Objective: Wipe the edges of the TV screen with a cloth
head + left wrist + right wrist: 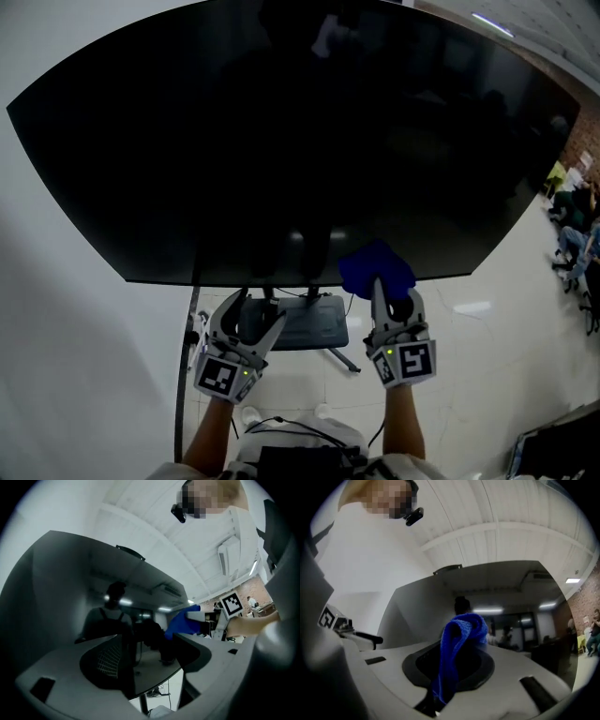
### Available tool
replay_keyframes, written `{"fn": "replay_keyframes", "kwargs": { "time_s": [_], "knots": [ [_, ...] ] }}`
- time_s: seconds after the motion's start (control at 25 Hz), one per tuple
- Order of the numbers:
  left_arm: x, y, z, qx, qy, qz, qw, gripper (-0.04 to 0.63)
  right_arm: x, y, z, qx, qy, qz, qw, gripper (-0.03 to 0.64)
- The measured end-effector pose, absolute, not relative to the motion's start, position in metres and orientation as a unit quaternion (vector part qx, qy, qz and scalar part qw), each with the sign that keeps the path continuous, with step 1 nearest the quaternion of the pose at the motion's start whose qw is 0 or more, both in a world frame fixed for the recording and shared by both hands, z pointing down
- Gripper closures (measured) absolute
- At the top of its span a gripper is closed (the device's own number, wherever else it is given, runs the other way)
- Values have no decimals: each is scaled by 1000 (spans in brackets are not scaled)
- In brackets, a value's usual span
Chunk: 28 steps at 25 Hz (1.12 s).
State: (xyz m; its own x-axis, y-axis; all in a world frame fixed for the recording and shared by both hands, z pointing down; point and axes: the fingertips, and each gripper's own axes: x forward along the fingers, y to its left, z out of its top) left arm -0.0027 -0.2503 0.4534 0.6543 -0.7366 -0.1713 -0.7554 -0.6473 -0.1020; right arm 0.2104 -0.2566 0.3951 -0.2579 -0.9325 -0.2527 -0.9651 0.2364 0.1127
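A large black TV screen [281,141] fills most of the head view; its bottom edge runs just above both grippers. A blue cloth [375,267] is bunched against that bottom edge, right of centre. My right gripper [392,298] is shut on it. In the right gripper view the cloth [458,644] stands up between the jaws in front of the dark screen [511,592]. My left gripper [255,314] is below the screen's lower edge, left of the cloth, open and holding nothing. The left gripper view shows the cloth [182,623] off to its right.
The TV's dark stand base [314,328] sits on the glossy white floor between the grippers. A black pole and cables [183,375] run down at the left. A white wall lies behind the TV. Seated people [572,234] and a brick wall are far right.
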Motion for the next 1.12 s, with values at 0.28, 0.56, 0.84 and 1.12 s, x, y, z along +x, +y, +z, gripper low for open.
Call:
{"fn": "replay_keyframes", "kwargs": {
  "time_s": [0.28,0.56,0.84,1.12],
  "knots": [
    [-118,-232,462,-890,451,63,31,285,27,-252,458,-536,840,63,46,561],
    [-148,-252,447,-881,469,57,22,285,-12,-270,444,-520,852,46,48,561],
    [-140,-249,474,-882,466,49,44,285,9,-267,462,-534,842,51,50,561],
    [-92,-256,478,-887,455,49,62,285,61,-272,465,-540,837,62,58,562]
  ]
}}
